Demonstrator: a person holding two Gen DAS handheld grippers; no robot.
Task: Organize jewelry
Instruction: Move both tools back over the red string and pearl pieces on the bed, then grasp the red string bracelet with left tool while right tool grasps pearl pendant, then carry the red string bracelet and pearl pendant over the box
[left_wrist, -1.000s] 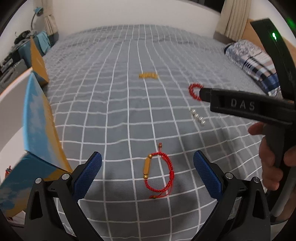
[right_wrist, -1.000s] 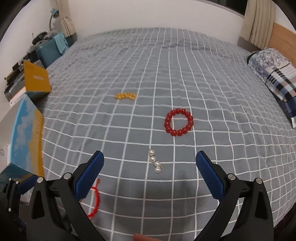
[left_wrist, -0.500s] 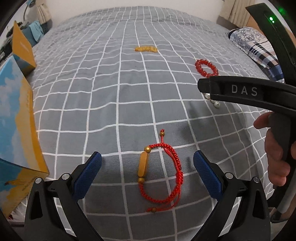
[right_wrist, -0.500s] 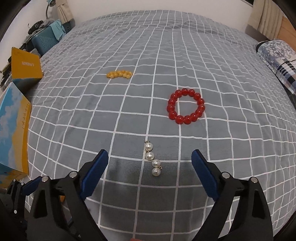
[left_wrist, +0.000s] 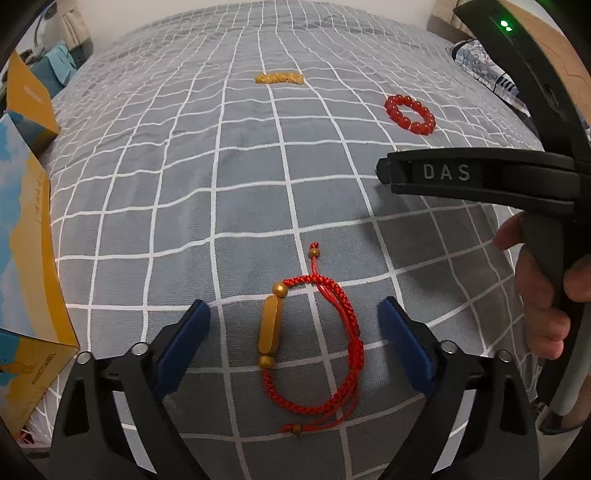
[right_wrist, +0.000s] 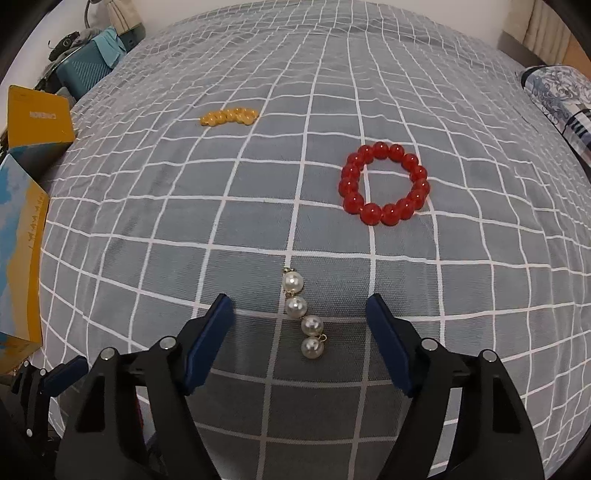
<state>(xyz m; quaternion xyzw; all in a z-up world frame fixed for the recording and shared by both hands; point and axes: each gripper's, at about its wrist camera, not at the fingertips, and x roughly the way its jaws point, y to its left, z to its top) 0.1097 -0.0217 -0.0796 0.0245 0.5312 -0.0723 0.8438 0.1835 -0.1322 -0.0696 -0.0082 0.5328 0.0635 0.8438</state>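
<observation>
Both our grippers have dropped closer: red cord bracelet lies on the bed between our left gripper's wide-spread, empty jaws; pearl strand lies between our right gripper's, likewise released

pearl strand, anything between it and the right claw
Nothing visible. The four-bead white pearl strand lies bare on the grey checked bedspread, between the open right claw fingers, which do not touch it.
</observation>
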